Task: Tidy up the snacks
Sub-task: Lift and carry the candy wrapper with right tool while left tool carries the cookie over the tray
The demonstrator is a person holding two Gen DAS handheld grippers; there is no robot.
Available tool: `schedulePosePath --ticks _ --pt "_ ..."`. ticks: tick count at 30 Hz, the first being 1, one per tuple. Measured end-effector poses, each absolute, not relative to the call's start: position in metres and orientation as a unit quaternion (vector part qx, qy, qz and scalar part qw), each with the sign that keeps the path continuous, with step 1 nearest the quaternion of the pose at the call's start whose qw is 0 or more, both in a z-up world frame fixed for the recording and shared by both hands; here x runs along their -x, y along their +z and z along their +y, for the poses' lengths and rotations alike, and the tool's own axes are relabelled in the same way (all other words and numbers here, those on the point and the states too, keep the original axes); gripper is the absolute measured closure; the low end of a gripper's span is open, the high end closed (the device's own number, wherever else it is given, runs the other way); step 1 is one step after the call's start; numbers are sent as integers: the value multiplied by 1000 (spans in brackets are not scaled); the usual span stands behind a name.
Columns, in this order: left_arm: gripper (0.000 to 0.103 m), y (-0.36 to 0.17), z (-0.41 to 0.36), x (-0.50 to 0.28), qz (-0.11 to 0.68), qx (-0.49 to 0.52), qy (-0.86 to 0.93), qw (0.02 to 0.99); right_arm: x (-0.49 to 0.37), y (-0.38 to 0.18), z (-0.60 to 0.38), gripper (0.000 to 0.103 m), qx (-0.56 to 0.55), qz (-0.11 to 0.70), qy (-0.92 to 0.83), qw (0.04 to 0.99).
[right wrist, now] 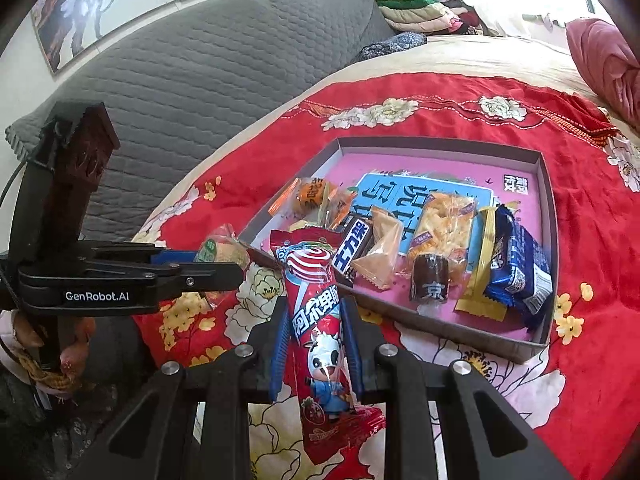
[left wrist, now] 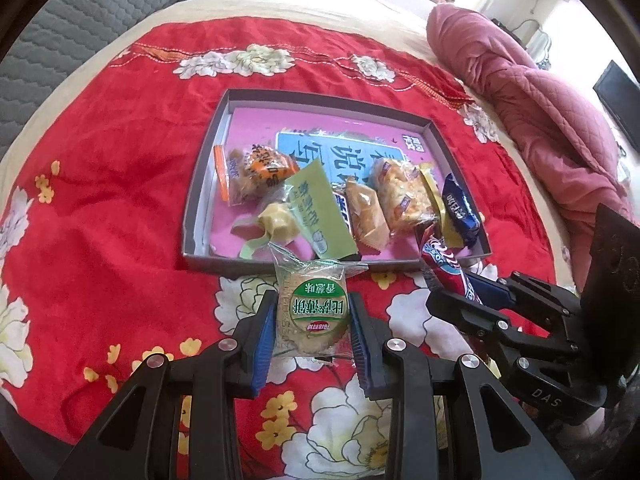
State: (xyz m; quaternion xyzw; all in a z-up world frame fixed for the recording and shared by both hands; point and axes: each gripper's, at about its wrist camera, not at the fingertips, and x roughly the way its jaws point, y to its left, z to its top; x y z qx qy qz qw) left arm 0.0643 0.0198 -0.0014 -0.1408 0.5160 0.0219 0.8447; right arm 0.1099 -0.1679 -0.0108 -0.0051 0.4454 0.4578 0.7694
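Left wrist view, left hand-held gripper [left wrist: 311, 316] clamps biscuit pack [left wrist: 313, 312], right hand-held gripper [right wrist: 316, 344] clamps red candy stick [right wrist: 320, 320], snack-filled box [left wrist: 196, 200] ahead

A home bedroom. A wide bed under a beige sheet [left wrist: 352, 4] carries a red blanket printed with pale peonies [left wrist: 120, 168] and a rolled pink quilted duvet [left wrist: 532, 96]. Behind stand a grey quilted padded headboard [right wrist: 192, 64], a framed plum-blossom wall picture [right wrist: 92, 4] and a stack of folded clothes [right wrist: 420, 4].

The blanket [left wrist: 120, 200] was soft red cloth; the box [left wrist: 208, 152] looked like matt cardboard; the biscuit pack [left wrist: 312, 308] and red wrapper [right wrist: 316, 320] were glossy plastic.
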Motion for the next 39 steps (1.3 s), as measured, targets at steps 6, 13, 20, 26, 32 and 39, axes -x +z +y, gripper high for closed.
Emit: schedulePosePath --ticks 6,13,20,26,32,39 --pt "68 3 18 -65 510 141 20 849 -113 -6 -171 77 -6 436 461 772" --pt "68 11 14 -69 501 137 18 855 -117 0 -174 77 -21 425 461 779" --pt "68 18 7 -77 493 133 13 860 -124 4 -180 77 -37 421 456 783" --pt "68 24 0 -85 486 127 11 865 -131 8 -187 77 -50 414 447 791" --pt "68 31 -4 -94 477 125 8 870 -140 13 -196 77 -66 407 436 800" --pt "68 31 -9 -108 473 122 8 872 -149 16 -204 77 -81 400 426 807"
